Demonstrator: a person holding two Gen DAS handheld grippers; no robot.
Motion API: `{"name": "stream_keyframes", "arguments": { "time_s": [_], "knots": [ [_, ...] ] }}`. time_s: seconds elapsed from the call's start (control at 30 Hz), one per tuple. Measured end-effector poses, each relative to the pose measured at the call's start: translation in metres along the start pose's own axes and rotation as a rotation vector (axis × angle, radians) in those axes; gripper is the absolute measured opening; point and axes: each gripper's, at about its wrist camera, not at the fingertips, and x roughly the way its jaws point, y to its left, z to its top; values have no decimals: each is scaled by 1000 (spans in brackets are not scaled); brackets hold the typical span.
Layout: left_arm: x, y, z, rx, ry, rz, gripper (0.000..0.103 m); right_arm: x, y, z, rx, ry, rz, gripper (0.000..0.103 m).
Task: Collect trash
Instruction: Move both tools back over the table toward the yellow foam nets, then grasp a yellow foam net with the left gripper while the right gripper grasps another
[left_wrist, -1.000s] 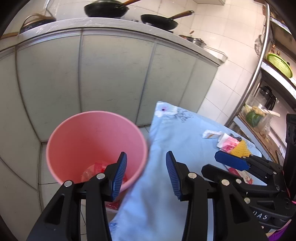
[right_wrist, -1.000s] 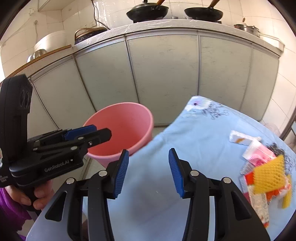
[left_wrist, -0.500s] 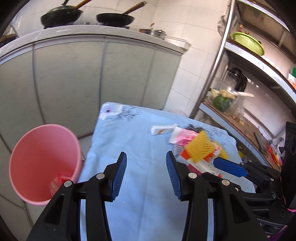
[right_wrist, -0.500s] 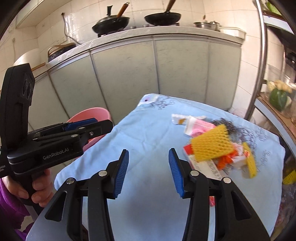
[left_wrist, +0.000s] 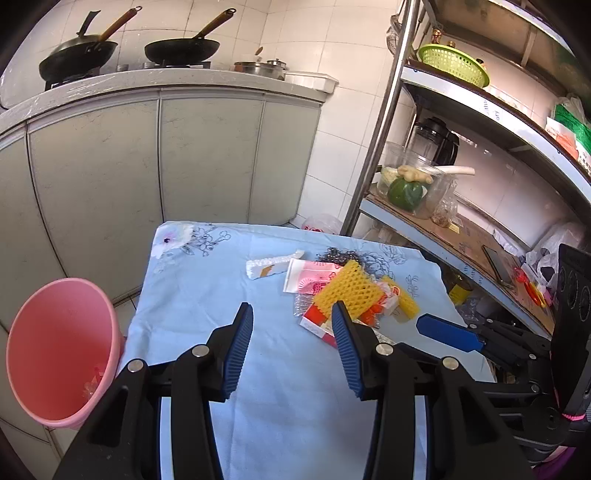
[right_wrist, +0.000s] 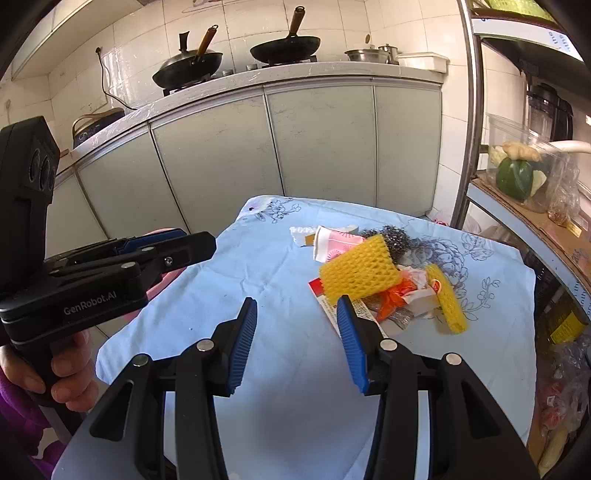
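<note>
Mostly undone, by the look of it. Lower left of the left wrist view: pink bin (left_wrist: 61, 354) on the floor beside the worktop (left_wrist: 207, 288), which carries a pale blue flowered cloth. A few scraps of clear and red trash (left_wrist: 92, 380) lie at the bin's bottom; the rest of it is bare.

Centre foreground: left claw (left_wrist: 291, 350) released, blue pads apart, nothing between them, hanging over bare cloth short of the litter.

Centre to right of centre: the trash heap is on the cloth. A white foam strip (left_wrist: 271, 264) at the near-left edge, then a pink-and-white wrapper (left_wrist: 312, 277), a yellow foam fruit net (left_wrist: 349, 291) on top, a red-and-white packet (left_wrist: 317, 321) under it, orange scraps (right_wrist: 393, 299), a second, narrower yellow net (left_wrist: 402, 299) at the right. A steel scouring pad (right_wrist: 393, 240) sits behind the heap, clearer in the right wrist view.

Lower right of the left wrist view: right claw (left_wrist: 448, 334), seen side-on. In its own view the right claw is spread wide and empty, its right pad (right_wrist: 351, 341) just short of the packet's edge.

Judgement: only a small share is binned. The whole pile remains, at least seven pieces, with bin and pile well apart across the cloth.
</note>
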Motion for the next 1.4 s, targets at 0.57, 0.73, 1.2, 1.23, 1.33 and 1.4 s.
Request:
{"name": "stream_keyframes", "arguments": {
  "time_s": [0.57,0.73,1.2,1.23,1.33,1.4],
  "knots": [
    [38,-44,2,113,61,-66,44,-5,-47,-12,67,10,-74,46],
    [51,-51,-2,167,81,-80,44,-5,-65,-14,98,11,-96,46],
    [87,-75,-8,259,142,-121,44,-18,-120,-23,203,-1,-158,46],
    [93,-77,-8,268,143,-111,44,-17,-122,-25,214,2,-151,46],
    [109,-79,-9,292,158,-78,44,-12,-128,-27,240,10,-137,47],
    [121,-80,-11,320,175,-53,44,-9,-130,-29,247,12,-135,53]
  ]
}}
